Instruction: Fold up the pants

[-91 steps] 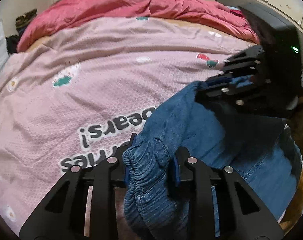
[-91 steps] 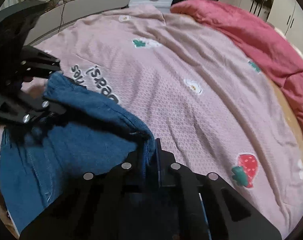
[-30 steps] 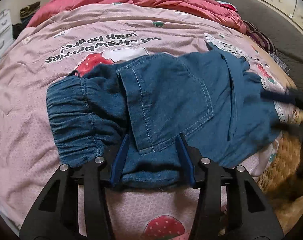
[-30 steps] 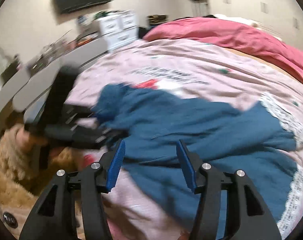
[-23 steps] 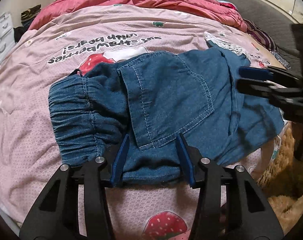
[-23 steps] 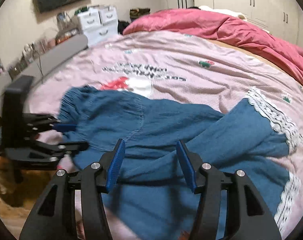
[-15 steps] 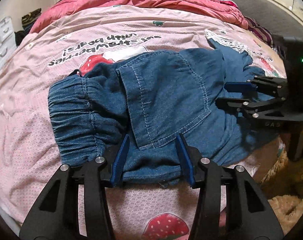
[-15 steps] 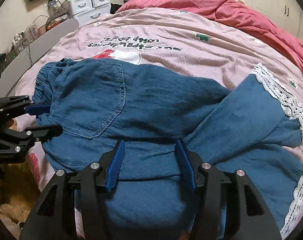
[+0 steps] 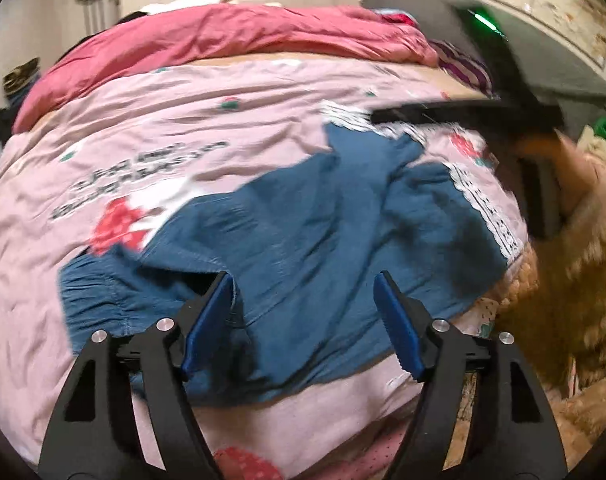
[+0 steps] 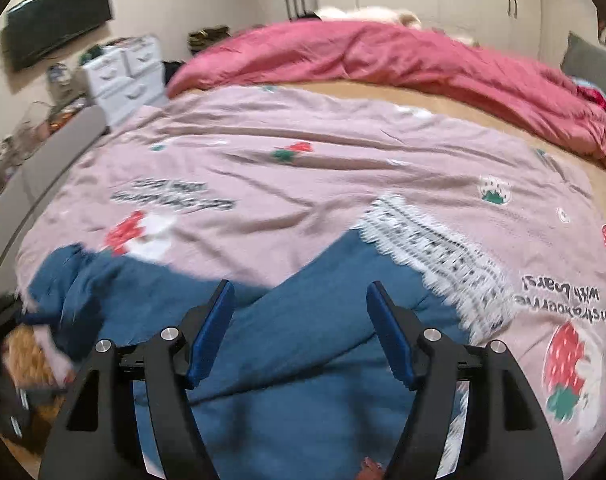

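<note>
Blue denim pants [image 9: 311,240] with white lace cuffs [image 9: 485,208] lie spread across the near edge of the pink bedspread [image 9: 163,128]. The elastic waistband [image 9: 103,292] is at the left in the left wrist view. My left gripper [image 9: 303,312] is open and empty above the seat of the pants. My right gripper [image 10: 299,324] is open and empty above the legs [image 10: 327,300], near a lace cuff [image 10: 431,240]. The right gripper also shows blurred in the left wrist view [image 9: 463,114], over the far cuff.
A crumpled red duvet [image 10: 403,60] lies along the far side of the bed. A white drawer unit [image 10: 123,76] and a grey bench [image 10: 43,168] stand to the left. A tan fuzzy rug or garment [image 9: 575,280] lies at the bed's right edge.
Both grippers have let go of the pants, which now lie on the bed. Both have since lifted and swung to the right, the right one toward the lace cuffs; both views are blurred.
</note>
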`<state>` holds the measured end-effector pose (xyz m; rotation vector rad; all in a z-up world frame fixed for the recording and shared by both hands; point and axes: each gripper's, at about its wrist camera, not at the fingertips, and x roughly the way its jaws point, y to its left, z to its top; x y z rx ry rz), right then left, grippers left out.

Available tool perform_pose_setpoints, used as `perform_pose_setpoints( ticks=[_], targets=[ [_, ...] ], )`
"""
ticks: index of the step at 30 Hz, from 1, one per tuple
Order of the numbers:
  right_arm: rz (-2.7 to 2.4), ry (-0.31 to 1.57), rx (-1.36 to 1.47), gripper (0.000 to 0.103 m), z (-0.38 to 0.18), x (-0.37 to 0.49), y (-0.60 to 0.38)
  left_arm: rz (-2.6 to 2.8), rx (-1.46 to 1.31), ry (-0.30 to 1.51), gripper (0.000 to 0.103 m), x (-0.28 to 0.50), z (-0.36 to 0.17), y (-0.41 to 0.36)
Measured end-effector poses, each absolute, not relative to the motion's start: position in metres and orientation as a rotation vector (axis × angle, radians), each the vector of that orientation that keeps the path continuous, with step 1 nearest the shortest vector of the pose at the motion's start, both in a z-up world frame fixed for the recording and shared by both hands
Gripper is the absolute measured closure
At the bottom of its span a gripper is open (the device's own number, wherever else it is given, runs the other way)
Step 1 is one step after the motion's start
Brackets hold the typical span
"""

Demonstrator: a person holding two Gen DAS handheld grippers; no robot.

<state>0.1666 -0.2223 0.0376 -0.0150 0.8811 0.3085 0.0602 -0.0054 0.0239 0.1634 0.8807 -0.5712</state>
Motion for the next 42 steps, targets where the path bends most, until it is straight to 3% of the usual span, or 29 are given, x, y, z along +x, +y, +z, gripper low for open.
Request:
perform_pose_setpoints(
  ticks=[6, 9, 16, 18, 24, 29, 30, 32, 34, 40, 41, 42],
  targets=[
    [0.189, 1.016, -0.047, 0.035, 0.016, 0.241, -0.23, -0.493, 0.219, 0.852, 0.036, 0.059, 0.029, -0.016],
    [0.177, 1.048, -0.035, 0.035, 0.003, 0.263, -0.227, -0.391, 0.221, 0.841, 0.036, 0.064, 0.031, 0.01],
    [0.178, 1.073, -0.067, 0.035, -0.014, 0.272, -0.223, -0.2, 0.099, 0.998, 0.036, 0.09, -0.01, 0.092],
    [0.18, 1.068, -0.058, 0.035, -0.012, 0.27, -0.228, -0.204, 0.082, 0.968, 0.036, 0.085, 0.005, 0.096],
    [0.151, 1.033, -0.037, 0.035, 0.01, 0.273, -0.251, -0.317, 0.119, 0.772, 0.031, 0.066, 0.077, 0.057],
    [0.148, 1.075, -0.038, 0.035, 0.01, 0.289, -0.253, -0.646, 0.156, 0.815, 0.031, 0.069, 0.055, -0.029],
    [0.154, 1.09, -0.028, 0.035, 0.008, 0.293, -0.251, -0.707, 0.156, 0.854, 0.032, 0.073, 0.043, -0.045],
    [0.158, 1.116, -0.012, 0.035, 0.003, 0.303, -0.249, -0.754, 0.155, 0.926, 0.051, 0.079, 0.017, -0.066],
    [0.149, 1.14, -0.01, 0.035, -0.002, 0.313, -0.247, -0.746, 0.167, 0.979, 0.06, 0.086, -0.003, -0.08],
    [0.103, 1.212, -0.02, 0.035, -0.024, 0.339, -0.249, -0.667, 0.156, 1.0, 0.06, 0.1, -0.027, -0.084],
    [0.103, 1.225, -0.018, 0.037, -0.028, 0.342, -0.25, -0.665, 0.155, 1.0, 0.06, 0.101, -0.029, -0.084],
    [0.125, 1.239, -0.023, 0.065, -0.034, 0.342, -0.25, -0.67, 0.154, 0.999, 0.06, 0.102, -0.031, -0.083]
  ],
)
